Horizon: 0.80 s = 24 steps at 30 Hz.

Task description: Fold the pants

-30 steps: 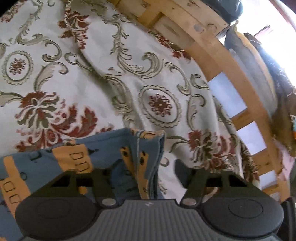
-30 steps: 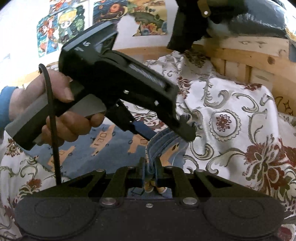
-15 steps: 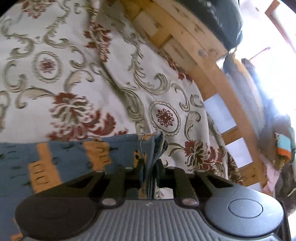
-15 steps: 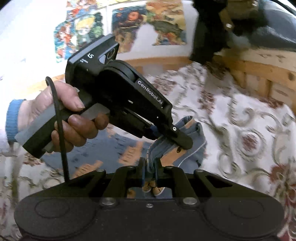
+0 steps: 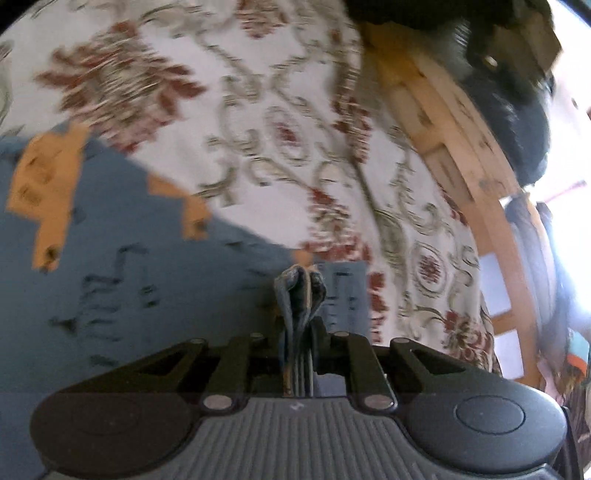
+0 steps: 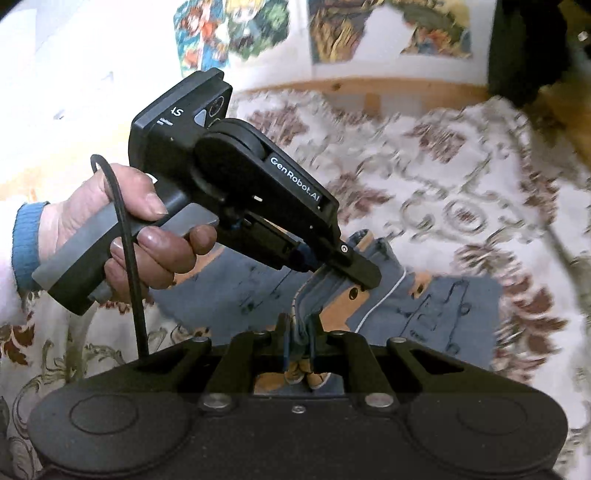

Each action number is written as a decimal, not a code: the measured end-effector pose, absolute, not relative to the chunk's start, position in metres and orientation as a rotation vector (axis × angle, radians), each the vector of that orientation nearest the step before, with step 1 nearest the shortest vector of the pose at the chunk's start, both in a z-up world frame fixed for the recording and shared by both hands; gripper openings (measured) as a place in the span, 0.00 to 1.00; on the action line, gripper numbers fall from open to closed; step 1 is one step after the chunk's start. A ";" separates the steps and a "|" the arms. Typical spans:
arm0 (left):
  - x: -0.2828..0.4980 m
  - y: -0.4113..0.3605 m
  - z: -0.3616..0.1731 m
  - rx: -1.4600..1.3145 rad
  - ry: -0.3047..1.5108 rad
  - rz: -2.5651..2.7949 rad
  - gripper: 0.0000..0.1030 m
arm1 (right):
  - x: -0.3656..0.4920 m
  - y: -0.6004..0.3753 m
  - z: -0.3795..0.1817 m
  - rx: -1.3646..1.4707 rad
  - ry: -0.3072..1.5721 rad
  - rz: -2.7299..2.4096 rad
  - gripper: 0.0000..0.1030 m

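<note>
The pants (image 5: 140, 266) are blue with orange patches and lie on a floral bedspread (image 5: 258, 122). In the left wrist view my left gripper (image 5: 299, 325) is shut on a bunched edge of the pants, fabric squeezed between its fingers. In the right wrist view my right gripper (image 6: 300, 328) is shut on another pinch of the pants (image 6: 436, 310). The left gripper (image 6: 354, 269) shows there too, held by a hand (image 6: 122, 229), pinching the same raised fold just above my right fingers.
A wooden bed frame (image 5: 461, 158) runs along the right side, with dark cloth (image 5: 509, 92) draped over it. Colourful posters (image 6: 332, 29) hang on the wall behind a wooden rail (image 6: 369, 88). A black cable (image 6: 129, 258) hangs from the left gripper.
The left gripper went from open beside the pants edge to shut on it. Both grippers have lifted and carried the fold over the bed; the views are blurred by motion.
</note>
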State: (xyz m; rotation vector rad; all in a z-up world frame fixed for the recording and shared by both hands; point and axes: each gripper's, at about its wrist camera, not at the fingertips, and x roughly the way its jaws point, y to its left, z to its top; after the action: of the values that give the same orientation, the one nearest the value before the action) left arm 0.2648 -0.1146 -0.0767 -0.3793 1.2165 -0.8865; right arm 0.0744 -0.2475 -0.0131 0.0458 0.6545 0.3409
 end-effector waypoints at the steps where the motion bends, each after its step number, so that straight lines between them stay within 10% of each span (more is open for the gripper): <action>1: 0.266 -0.111 -0.083 -0.390 1.219 -0.877 0.16 | 0.078 -0.244 -0.018 0.042 0.671 0.346 0.10; 7: 0.264 -0.095 -0.102 -0.467 1.190 -0.889 0.44 | 0.080 -0.233 -0.032 0.018 0.703 0.358 0.23; 12: 0.261 -0.088 -0.107 -0.510 1.176 -0.887 0.43 | 0.065 -0.224 -0.033 -0.077 0.674 0.376 0.45; 24: 0.261 -0.086 -0.110 -0.510 1.200 -0.798 0.20 | 0.065 -0.202 -0.044 -0.251 0.675 0.327 0.39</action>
State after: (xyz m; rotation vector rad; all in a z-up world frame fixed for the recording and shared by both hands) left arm 0.2611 -0.0862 -0.1097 -0.5098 1.2005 -0.7983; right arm 0.0649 -0.2017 -0.0440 -0.2514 0.6749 0.3270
